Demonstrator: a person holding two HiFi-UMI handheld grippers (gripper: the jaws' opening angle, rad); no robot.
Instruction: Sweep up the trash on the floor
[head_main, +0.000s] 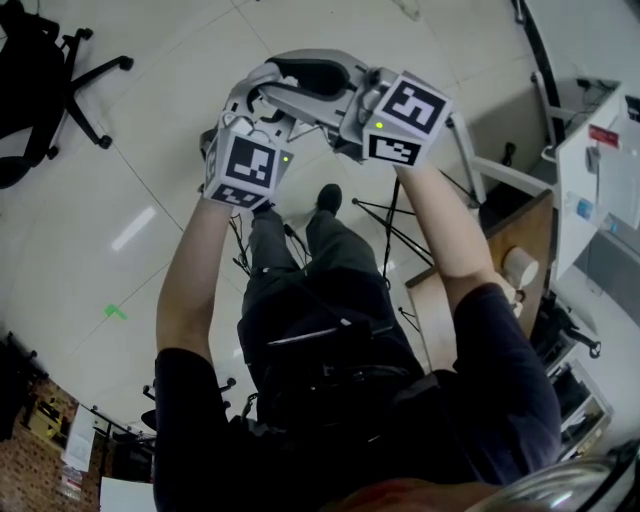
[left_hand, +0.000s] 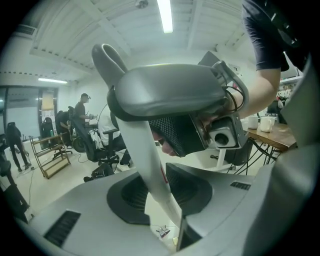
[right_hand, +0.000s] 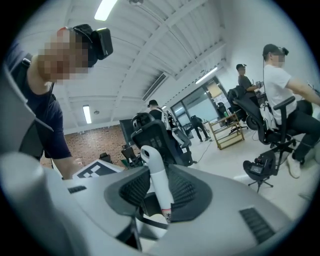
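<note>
Currently pinching white handle (left_hand: 145, 155) in both: left tongs (left_hand: 156, 190) on shaft, right tongs (right_hand: 159, 195) below rounded top. Note long axis near upright, top toward 12 o'clock. Note trash (left_hand: 162, 231) on floor (head_main: 160, 120) at 6 o'clock, left gripper view.

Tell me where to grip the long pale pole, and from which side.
Grip the straight shaft of the pole, below the loop at its top end. Come in from the side with the jaws square across it. The shaft is slim, round and even, so the pads can close flat on it, while the loop is curved. The left claw and right claw both hold it this way.
</note>
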